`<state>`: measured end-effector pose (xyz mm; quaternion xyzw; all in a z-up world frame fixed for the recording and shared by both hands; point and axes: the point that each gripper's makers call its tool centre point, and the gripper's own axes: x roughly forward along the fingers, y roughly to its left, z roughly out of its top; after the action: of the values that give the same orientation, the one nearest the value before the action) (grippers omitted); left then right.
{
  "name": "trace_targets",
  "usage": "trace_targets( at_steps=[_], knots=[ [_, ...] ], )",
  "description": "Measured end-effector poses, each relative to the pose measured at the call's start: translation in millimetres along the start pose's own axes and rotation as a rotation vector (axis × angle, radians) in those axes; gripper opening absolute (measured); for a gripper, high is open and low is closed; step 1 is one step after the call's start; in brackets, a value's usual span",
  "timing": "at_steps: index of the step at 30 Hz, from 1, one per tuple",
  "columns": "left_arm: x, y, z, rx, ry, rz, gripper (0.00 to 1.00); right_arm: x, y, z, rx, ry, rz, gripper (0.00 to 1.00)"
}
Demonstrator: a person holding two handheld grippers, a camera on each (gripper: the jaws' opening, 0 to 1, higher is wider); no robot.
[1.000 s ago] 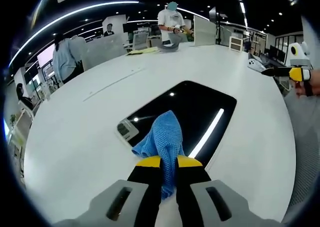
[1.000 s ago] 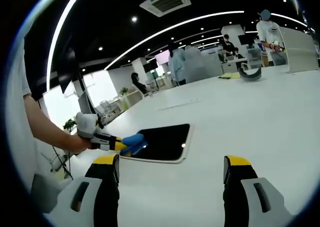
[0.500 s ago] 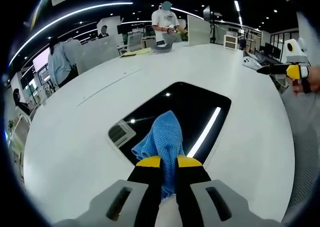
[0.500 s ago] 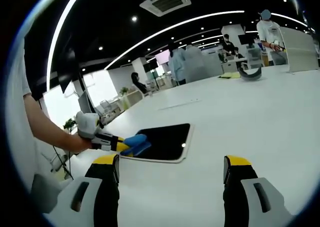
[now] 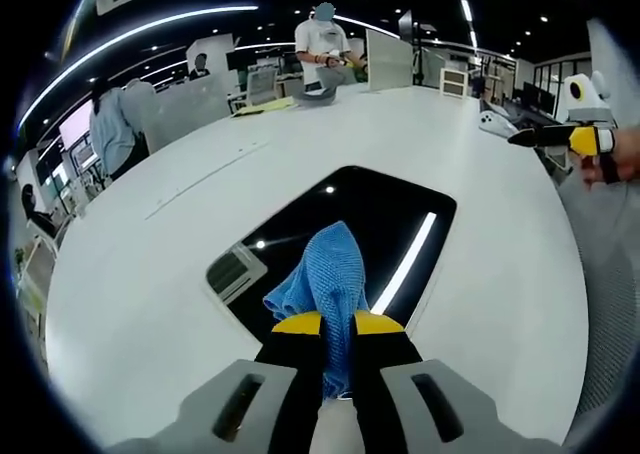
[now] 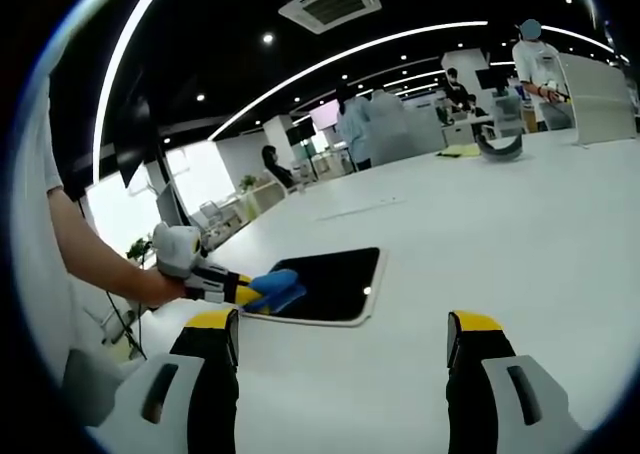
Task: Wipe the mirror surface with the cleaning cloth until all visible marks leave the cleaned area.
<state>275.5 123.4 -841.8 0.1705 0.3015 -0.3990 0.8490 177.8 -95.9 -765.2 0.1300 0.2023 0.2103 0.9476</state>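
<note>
A dark rectangular mirror (image 5: 390, 219) with a white rim lies flat on the white table (image 5: 150, 284). My left gripper (image 5: 337, 323) is shut on a bunched blue cleaning cloth (image 5: 328, 274), which rests on the mirror's near part. In the right gripper view the same mirror (image 6: 335, 279) lies ahead to the left, with the cloth (image 6: 276, 288) on its left end and the left gripper (image 6: 240, 294) behind it. My right gripper (image 6: 340, 339) stands open over bare table, apart from the mirror. It also shows at the right edge of the left gripper view (image 5: 565, 139).
The table is large and white, with a grey curved object (image 6: 500, 144) and a yellow sheet (image 6: 462, 151) at its far side. A white panel (image 5: 390, 59) stands at the far edge. Several people stand or sit beyond the table.
My left gripper with the cloth has slid a little further onto the mirror. The right gripper has stayed still.
</note>
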Motion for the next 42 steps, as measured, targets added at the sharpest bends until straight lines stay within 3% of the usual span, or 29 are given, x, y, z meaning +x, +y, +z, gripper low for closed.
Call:
trace_targets(
  at_steps=[42],
  knots=[
    [23.4, -30.7, 21.4, 0.049, -0.021, -0.075, 0.06, -0.3, 2.0, 0.2, 0.004, 0.001, 0.007, 0.85]
  ],
)
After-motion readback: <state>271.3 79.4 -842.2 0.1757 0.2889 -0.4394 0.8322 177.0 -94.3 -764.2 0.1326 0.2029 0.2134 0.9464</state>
